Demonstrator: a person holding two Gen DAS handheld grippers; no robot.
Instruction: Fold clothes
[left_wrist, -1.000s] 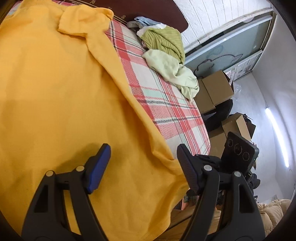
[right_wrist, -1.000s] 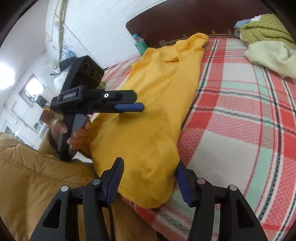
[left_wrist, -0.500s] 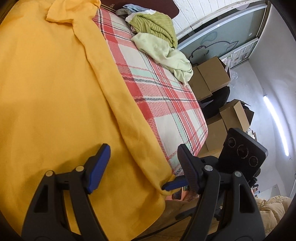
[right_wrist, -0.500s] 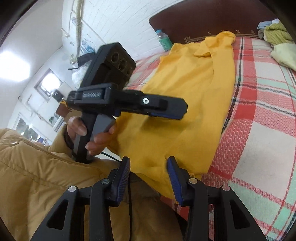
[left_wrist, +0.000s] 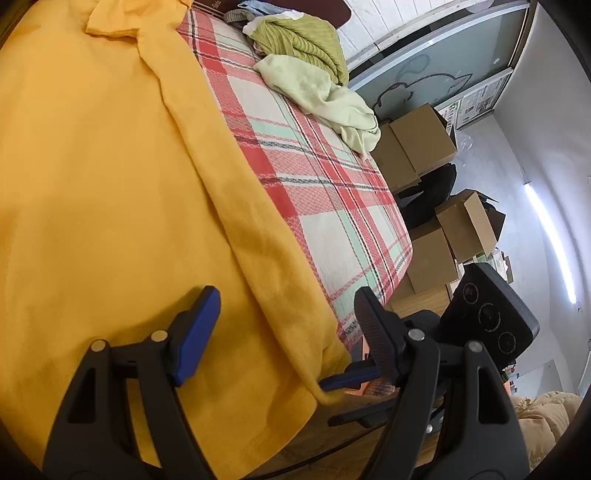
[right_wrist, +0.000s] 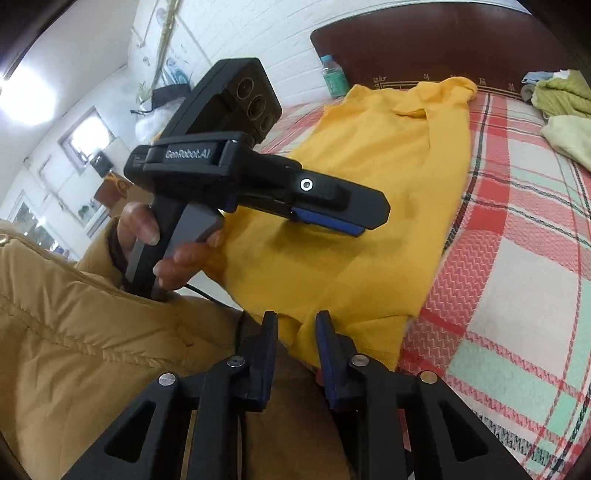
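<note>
The left gripper (left_wrist: 286, 325) hovered with its jaws spread wide over the one yellow shirt (left_wrist: 110, 177), while the right gripper (right_wrist: 295, 343) held its jaws narrowly parted around the shirt's near hem, contact unclear. The shirt lay flat on the plaid bed (left_wrist: 325, 206), stretching ahead of both jaws. Beyond them lay two green garments (left_wrist: 314, 74), and past the bed at least four cardboard boxes (left_wrist: 424, 140).

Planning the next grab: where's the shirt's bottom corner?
In the right wrist view, bottom centre, at the bed edge between the right gripper's narrowed fingers.
</note>
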